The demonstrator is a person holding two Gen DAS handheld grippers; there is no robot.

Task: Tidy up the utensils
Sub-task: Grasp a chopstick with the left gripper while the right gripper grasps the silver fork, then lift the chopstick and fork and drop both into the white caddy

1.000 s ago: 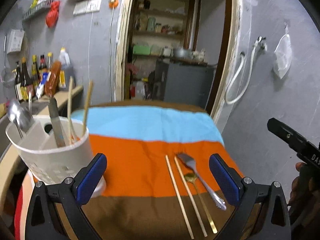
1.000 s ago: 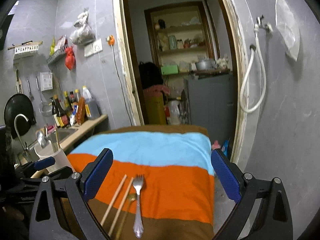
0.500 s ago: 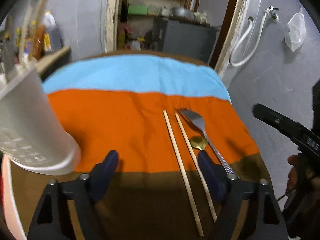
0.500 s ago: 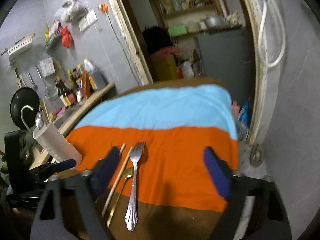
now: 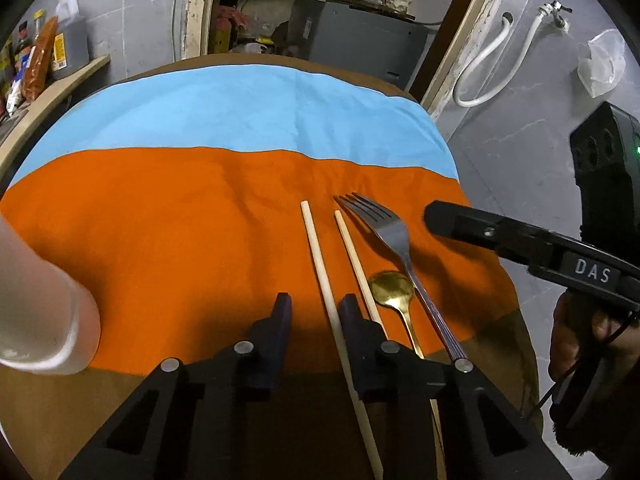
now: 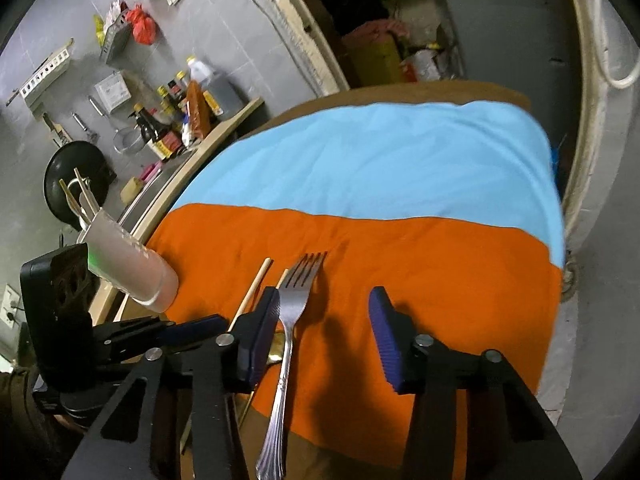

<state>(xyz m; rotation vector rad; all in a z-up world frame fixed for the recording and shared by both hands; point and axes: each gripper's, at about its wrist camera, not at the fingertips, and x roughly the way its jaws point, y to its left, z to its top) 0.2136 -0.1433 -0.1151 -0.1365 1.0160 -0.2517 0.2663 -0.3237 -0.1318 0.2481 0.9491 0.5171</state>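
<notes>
Two wooden chopsticks [image 5: 320, 264], a silver fork [image 5: 394, 236] and a small gold spoon [image 5: 394, 292] lie side by side on the striped cloth [image 5: 200, 208]. My left gripper [image 5: 316, 306] is low over the cloth, jaws narrowed around the left chopstick with a gap still showing. My right gripper [image 6: 322, 310] is open, its jaws either side of the fork [image 6: 294, 300]. The white utensil holder [image 6: 128, 268] stands at the table's left edge with chopsticks and a spoon in it; it also shows in the left wrist view [image 5: 36, 312].
A kitchen counter with sauce bottles [image 6: 176, 128] runs along the left of the table. A doorway [image 5: 340, 12] and a grey wall with a white hose [image 5: 492, 64] lie beyond. The table's right edge drops off by the wall.
Both grippers have come down and forward toward the utensils. The left jaws have narrowed around the left chopstick. The right jaws have narrowed somewhat over the fork.
</notes>
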